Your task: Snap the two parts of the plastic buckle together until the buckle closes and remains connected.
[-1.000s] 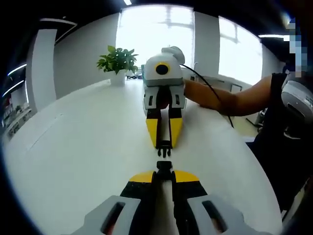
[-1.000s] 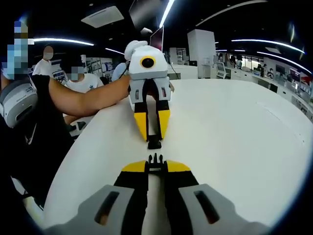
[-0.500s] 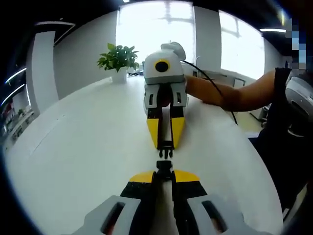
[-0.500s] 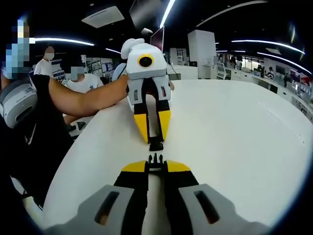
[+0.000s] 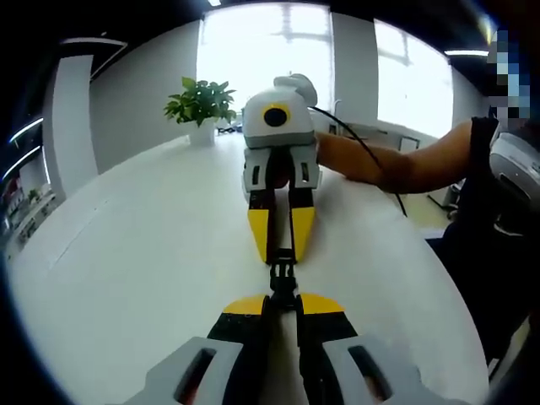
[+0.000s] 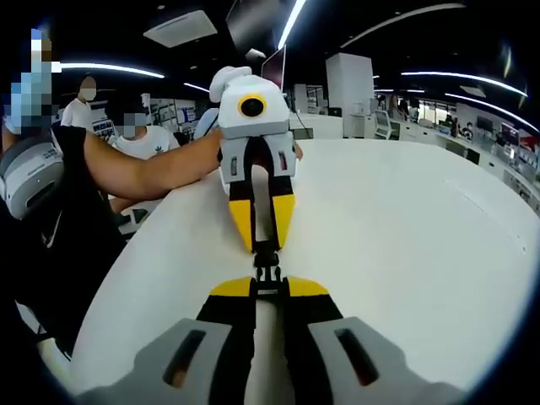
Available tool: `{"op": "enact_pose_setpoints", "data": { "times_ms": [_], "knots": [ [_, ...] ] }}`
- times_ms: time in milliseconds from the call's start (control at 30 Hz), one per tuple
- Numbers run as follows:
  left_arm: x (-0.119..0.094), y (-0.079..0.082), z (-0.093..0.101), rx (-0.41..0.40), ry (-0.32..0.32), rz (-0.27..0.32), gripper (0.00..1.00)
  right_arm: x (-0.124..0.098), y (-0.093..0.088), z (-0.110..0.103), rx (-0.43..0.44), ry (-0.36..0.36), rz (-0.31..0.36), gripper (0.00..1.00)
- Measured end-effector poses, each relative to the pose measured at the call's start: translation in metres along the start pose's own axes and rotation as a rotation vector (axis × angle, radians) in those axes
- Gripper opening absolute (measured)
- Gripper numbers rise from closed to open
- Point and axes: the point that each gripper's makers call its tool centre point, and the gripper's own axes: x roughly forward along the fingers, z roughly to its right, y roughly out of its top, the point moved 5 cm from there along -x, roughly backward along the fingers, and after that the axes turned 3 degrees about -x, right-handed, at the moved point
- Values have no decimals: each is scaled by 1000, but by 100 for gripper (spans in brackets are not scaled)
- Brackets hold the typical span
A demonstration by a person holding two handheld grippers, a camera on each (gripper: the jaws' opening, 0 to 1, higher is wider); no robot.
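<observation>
Buckle halves [image 5: 283,276] touching (over table [image 5: 135,278])

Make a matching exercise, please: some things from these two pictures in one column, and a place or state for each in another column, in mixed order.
Things:
1. buckle
2. potted plant
3. left gripper
4. right gripper

Places or states:
A. at the far edge of the white table
B. shut on the socket half
C. its two halves meet between the jaw tips
D. shut on the pronged half

Pairs: 1-C, 2-A, 3-B, 4-D
</observation>
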Motion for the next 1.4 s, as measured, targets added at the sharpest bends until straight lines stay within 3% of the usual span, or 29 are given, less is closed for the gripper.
{"op": "enact_pose_setpoints", "data": {
  "times_ms": [1400],
  "knots": [
    [1,2,2,-18,-30,29,10,9,4,-3,-3,26,22,9]
  ]
}}
